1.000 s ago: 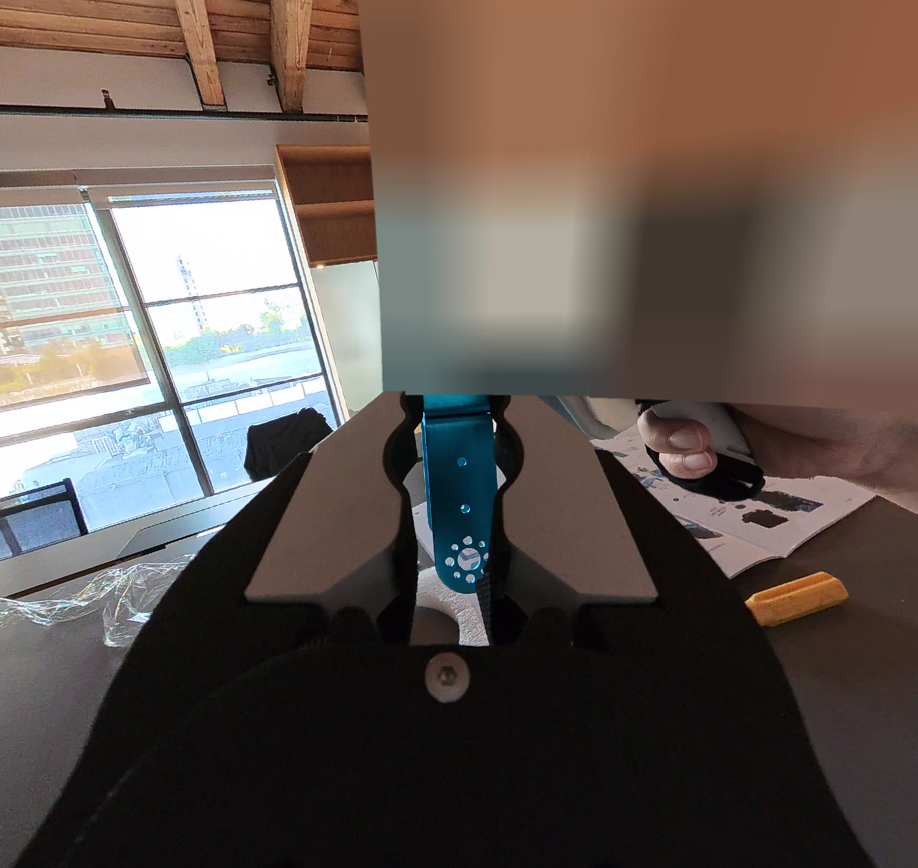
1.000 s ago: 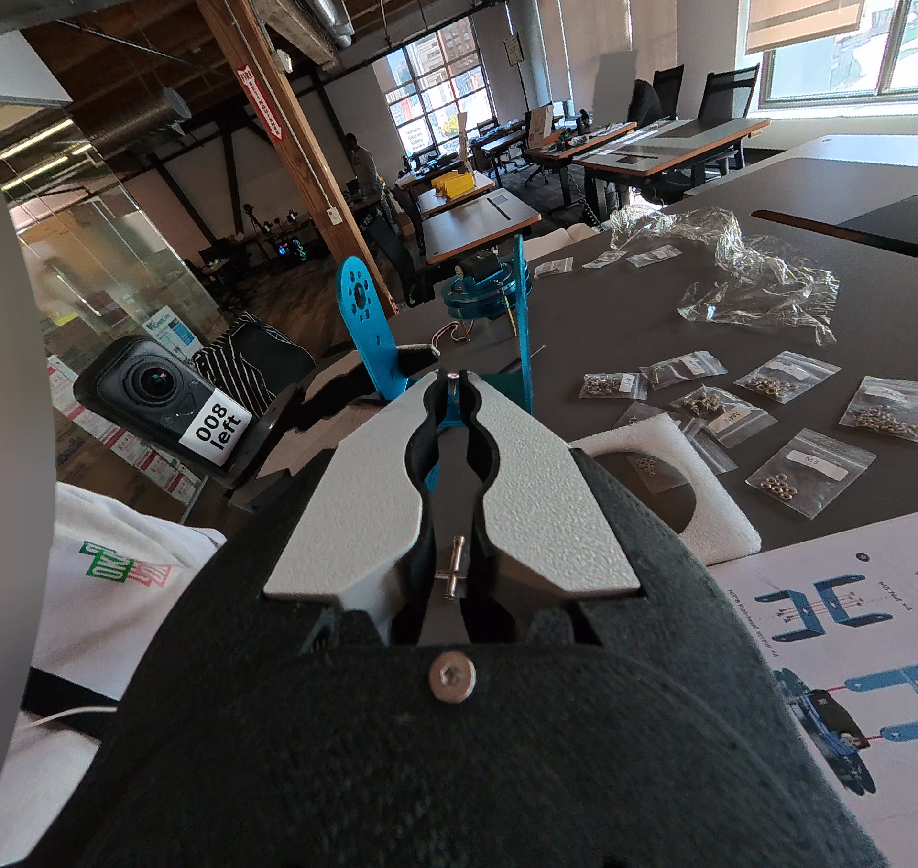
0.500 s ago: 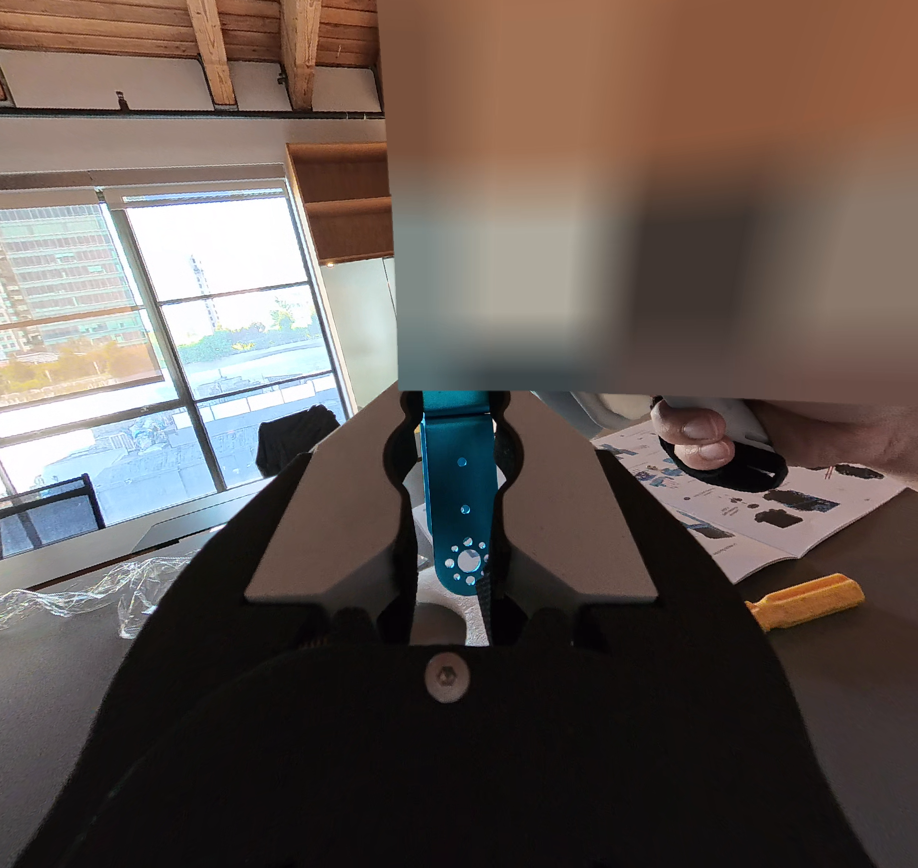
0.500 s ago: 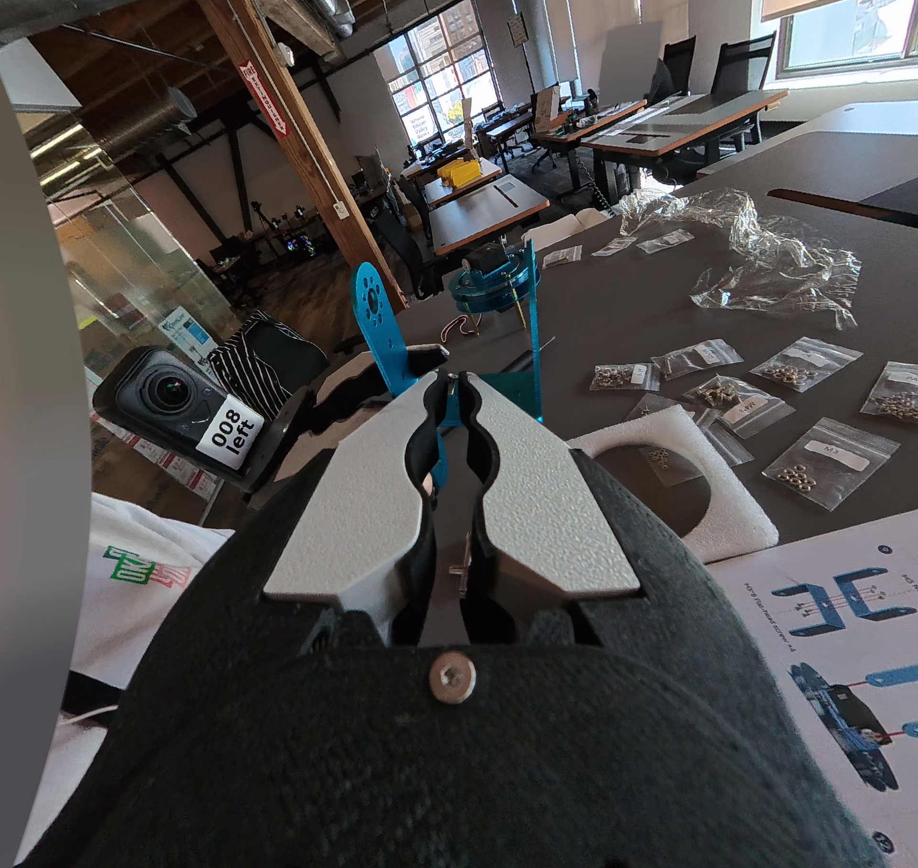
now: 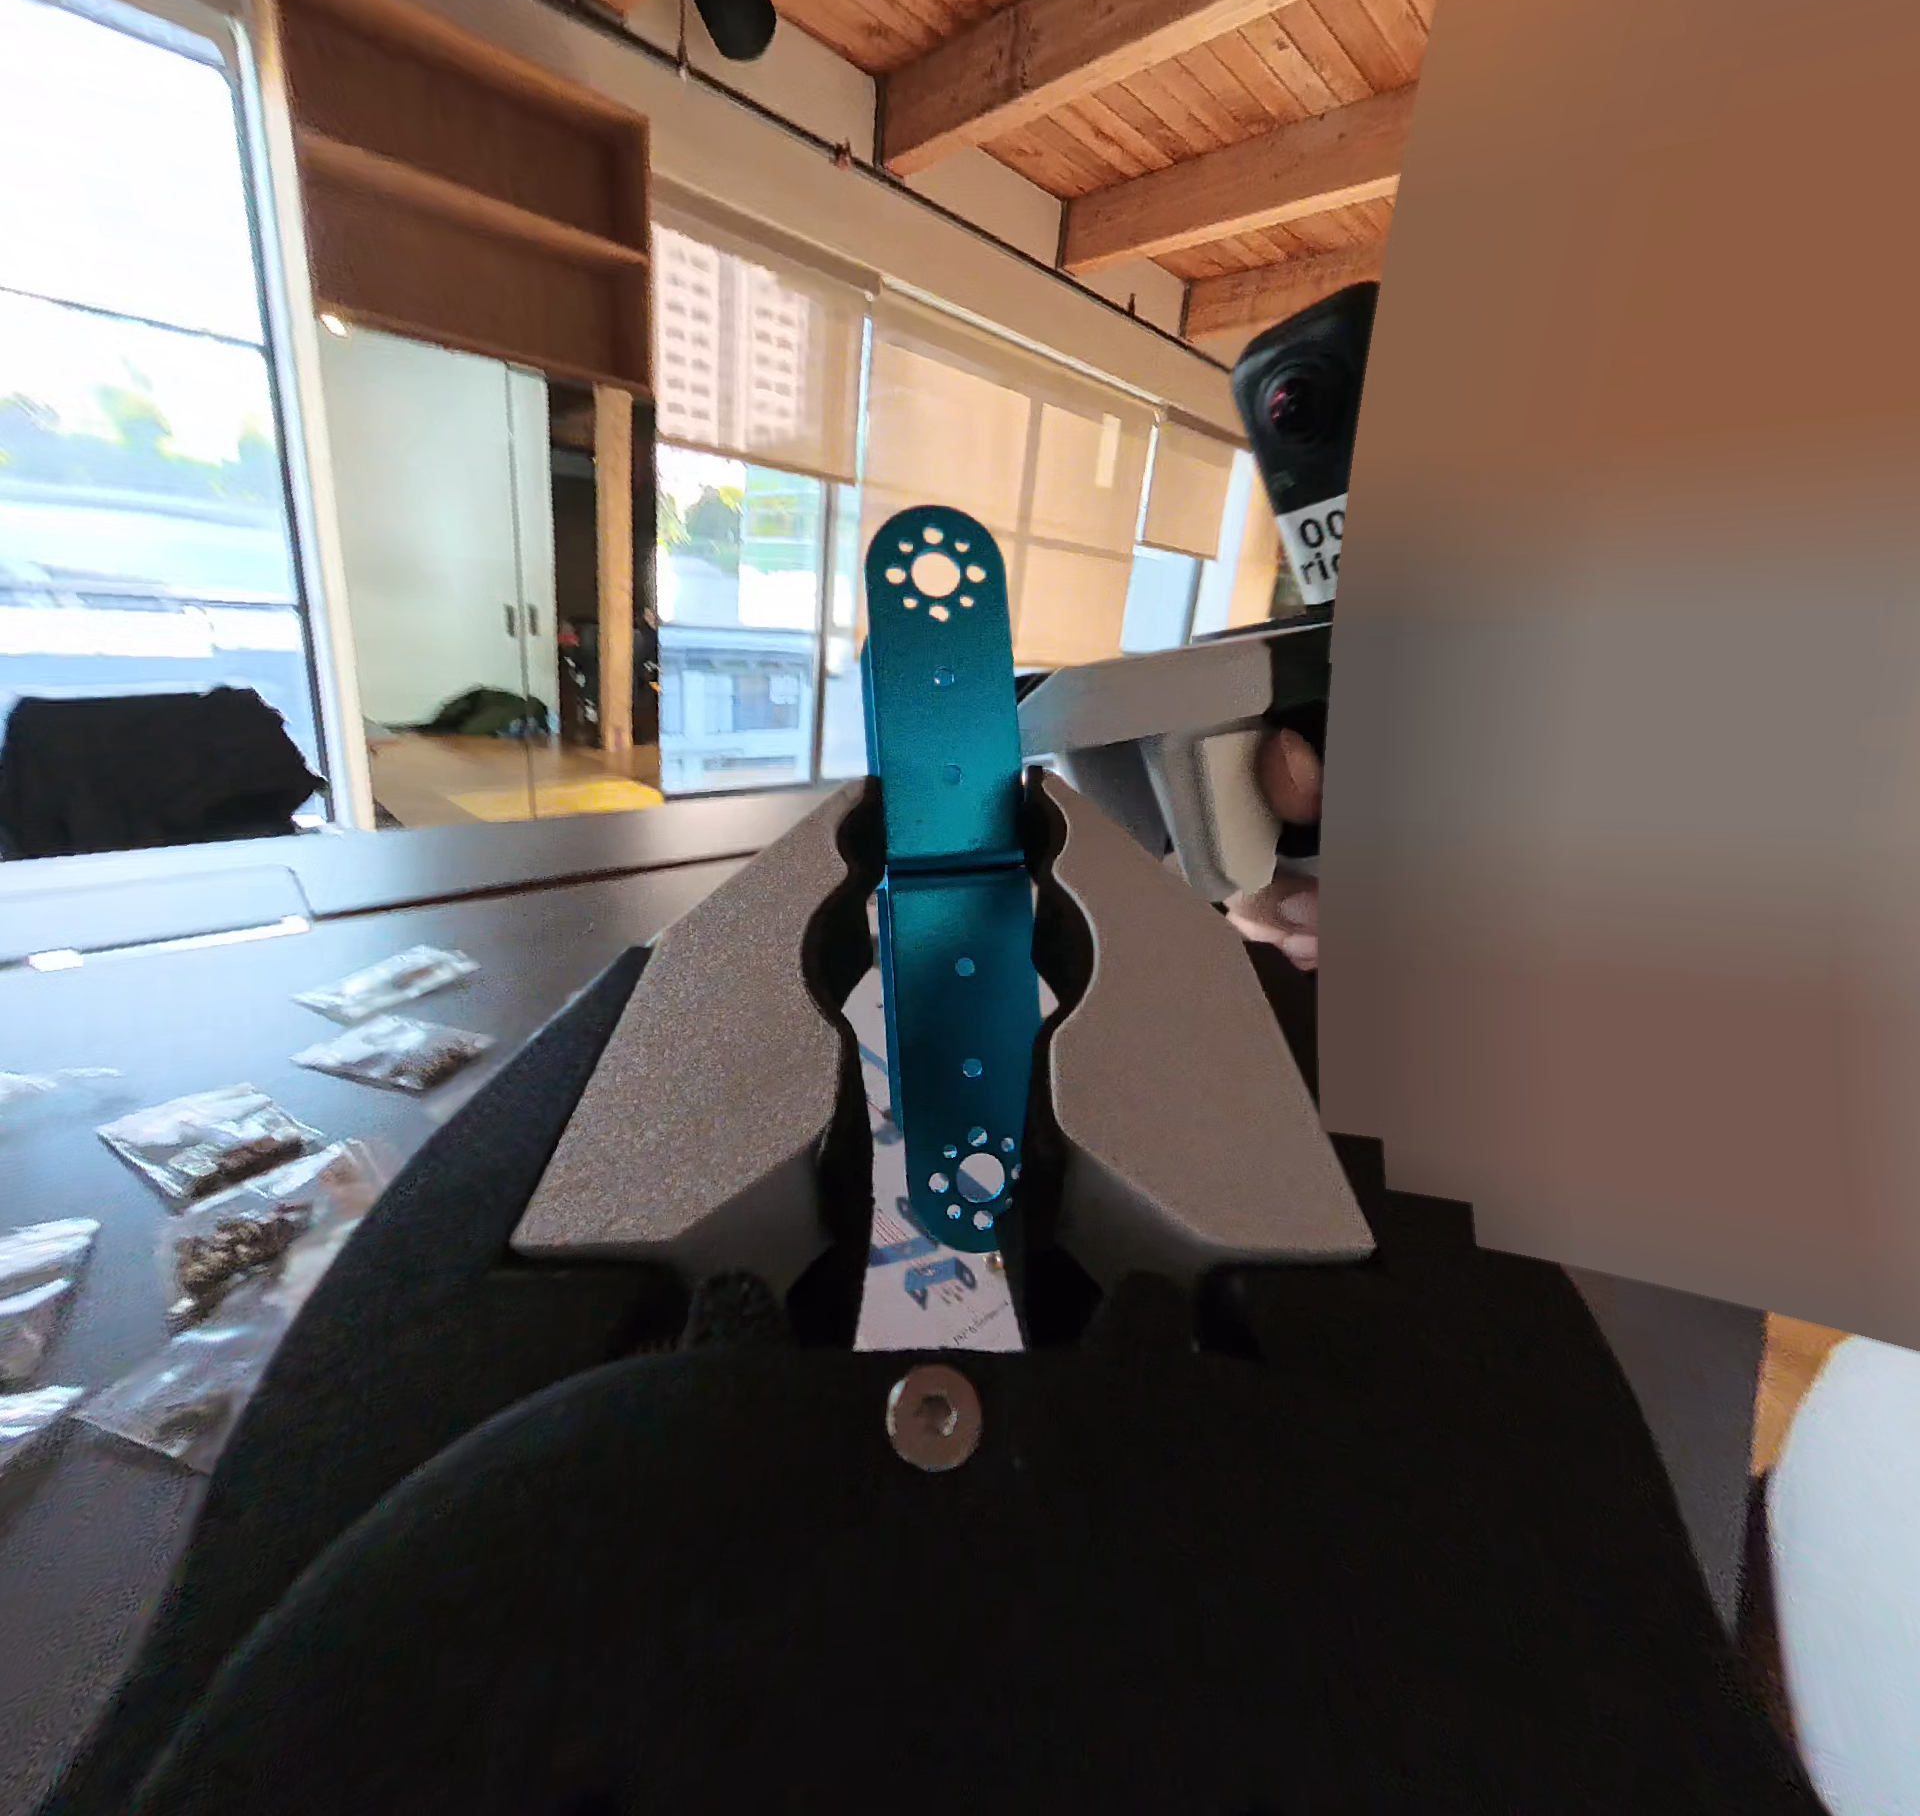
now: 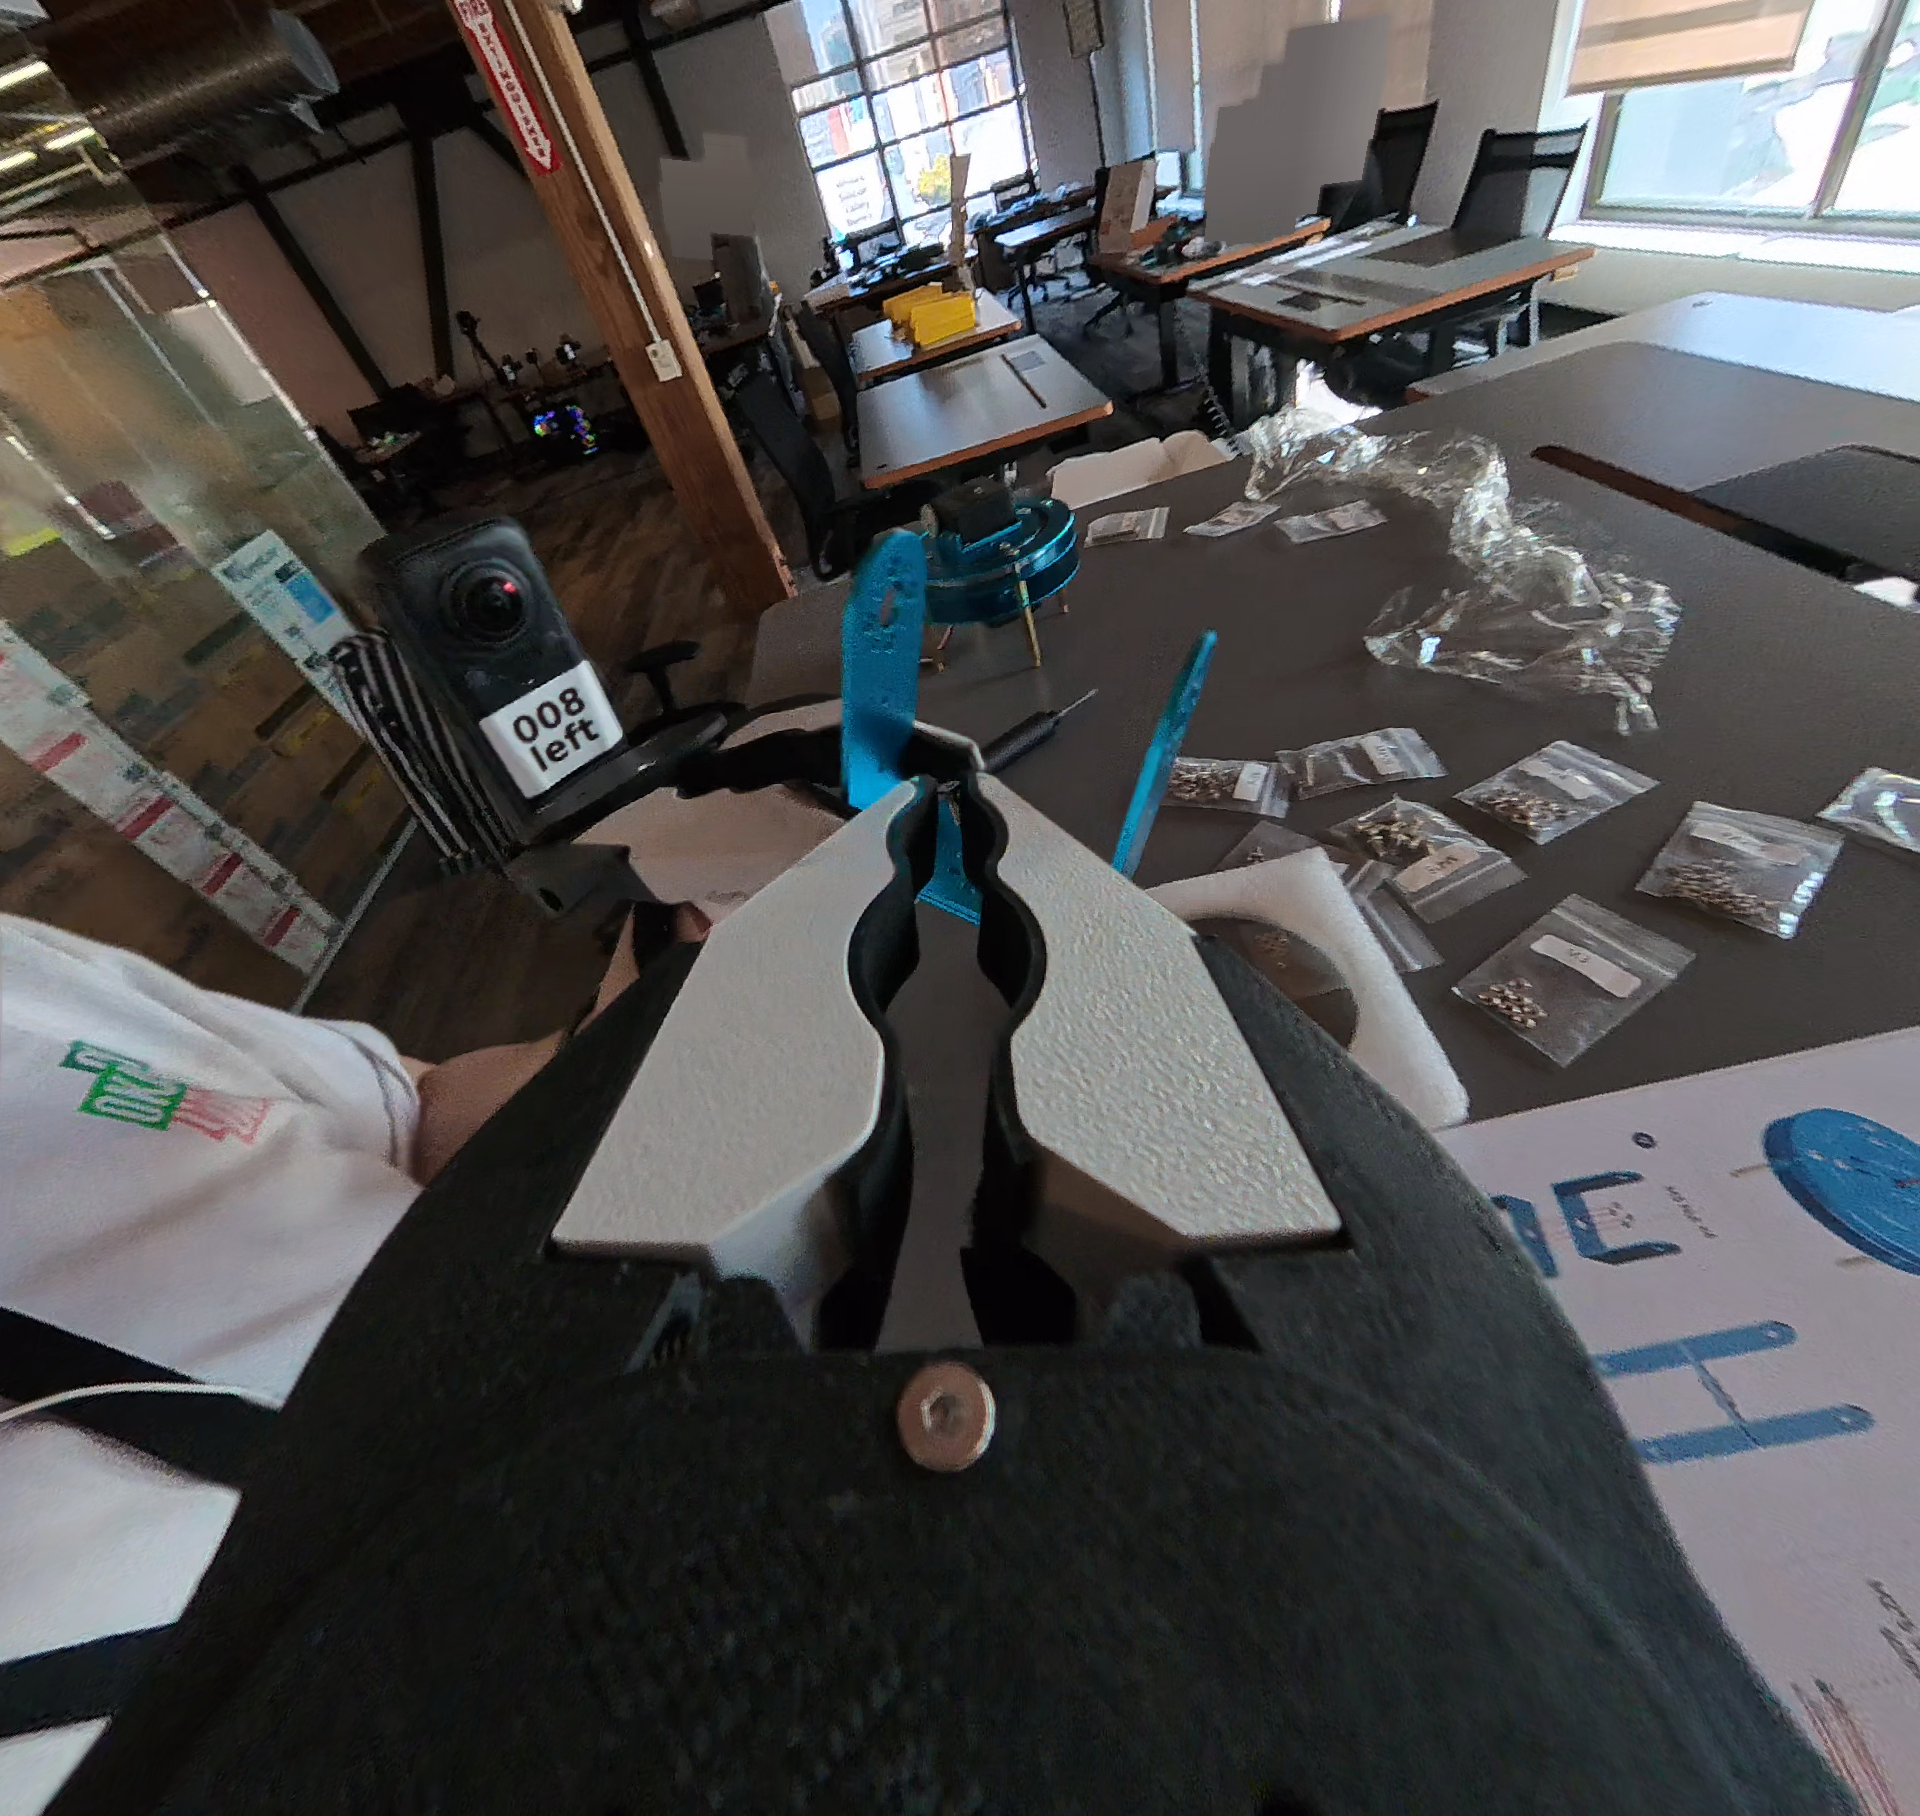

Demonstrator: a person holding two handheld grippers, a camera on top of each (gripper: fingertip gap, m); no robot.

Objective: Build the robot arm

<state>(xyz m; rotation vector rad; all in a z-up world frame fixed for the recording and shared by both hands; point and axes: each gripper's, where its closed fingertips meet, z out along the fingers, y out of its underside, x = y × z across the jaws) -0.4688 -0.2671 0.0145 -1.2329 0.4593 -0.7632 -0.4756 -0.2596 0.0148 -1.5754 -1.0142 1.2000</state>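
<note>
Left gripper: jaws clenched on a teal metal bracket, a bent strip with rings of holes at both ends; one leg runs back between the jaws toward the camera, the other stands upright past the tips. Right gripper: jaws nearly closed, tips pinching something small and dark right against the bracket; what it is cannot be told. The two grippers meet at the bracket, the right one coming in from the right of the left jaws. Below the right jaws, to their right, a printed instruction sheet lies on the dark worktop. Just beyond it, a white foam block with a round cut-out. Further right of the jaws, several small clear bags of hardware lie spread out. Ahead of the jaws, a thin teal plate stands on edge, tilted; past it, a round teal base assembly on brass standoffs. Far right, crumpled clear plastic wrap. A dark screwdriver lies just beyond the tips.
</note>
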